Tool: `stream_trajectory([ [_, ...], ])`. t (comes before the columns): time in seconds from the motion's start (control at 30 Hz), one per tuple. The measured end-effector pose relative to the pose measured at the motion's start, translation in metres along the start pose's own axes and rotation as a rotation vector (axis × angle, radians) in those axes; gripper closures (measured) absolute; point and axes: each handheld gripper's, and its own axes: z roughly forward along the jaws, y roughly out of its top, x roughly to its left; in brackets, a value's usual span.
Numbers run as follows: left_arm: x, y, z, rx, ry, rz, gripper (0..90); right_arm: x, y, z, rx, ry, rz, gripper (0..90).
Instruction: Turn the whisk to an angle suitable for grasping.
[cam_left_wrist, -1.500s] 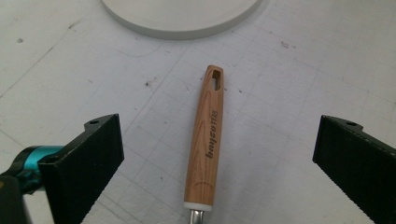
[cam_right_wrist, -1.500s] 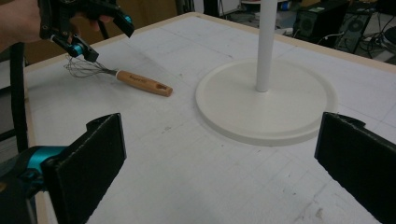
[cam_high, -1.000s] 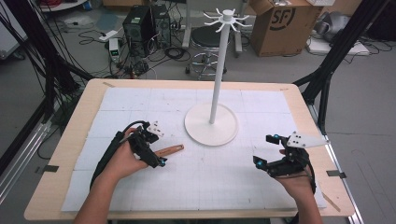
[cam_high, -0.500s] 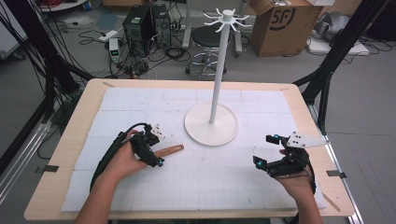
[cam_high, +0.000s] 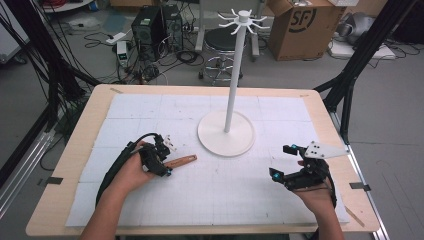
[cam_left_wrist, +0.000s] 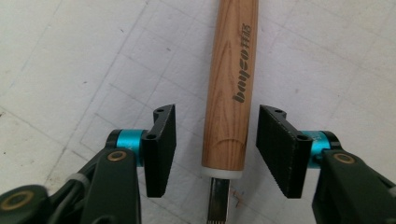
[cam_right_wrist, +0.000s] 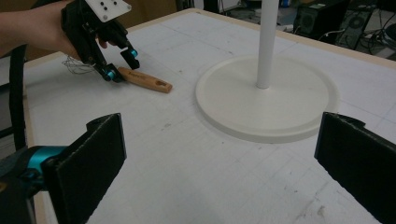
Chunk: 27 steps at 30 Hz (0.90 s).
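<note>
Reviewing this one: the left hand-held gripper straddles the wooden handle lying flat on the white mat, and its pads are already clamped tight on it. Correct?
Not quite. The left hand-held gripper does straddle the wooden handle, flat on the white mat, and its jaws have just been closing, but the pads still stand clear of the wood, with a gap each side. The left gripper view shows this.

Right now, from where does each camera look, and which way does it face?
High view: above the near table edge, facing forward and down; both forearms enter below.
Left gripper view: on the left claw, looking straight down; its jaws have just been closing beside the brown wooden whisk handle, untouched.
Right gripper view: on the right claw, looking level at the white round-based stand.
Shared: right and high views show that handle.
</note>
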Motion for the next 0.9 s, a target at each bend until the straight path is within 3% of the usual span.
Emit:
stream_trajectory([
  [0.23,-0.0020,0.0012,0.0034,0.027,0.006,0.008,57.5,0.0001,-0.0003,-0.0002,0.001,0.001,0.001,0.7],
  [0.3,-0.0024,0.0019,0.0039,0.031,-0.014,0.013,64.3,0.0001,-0.0003,-0.0001,0.001,0.001,0.000,0.7],
  [0.7,-0.0015,0.0013,0.0038,0.027,-0.035,0.023,68.1,0.0018,0.0004,0.0004,0.001,0.004,-0.005,0.8],
  [0.9,-0.0035,0.0017,0.0019,0.034,-0.018,0.028,69.5,0.0015,0.0003,0.0012,0.000,0.002,-0.005,0.7],
])
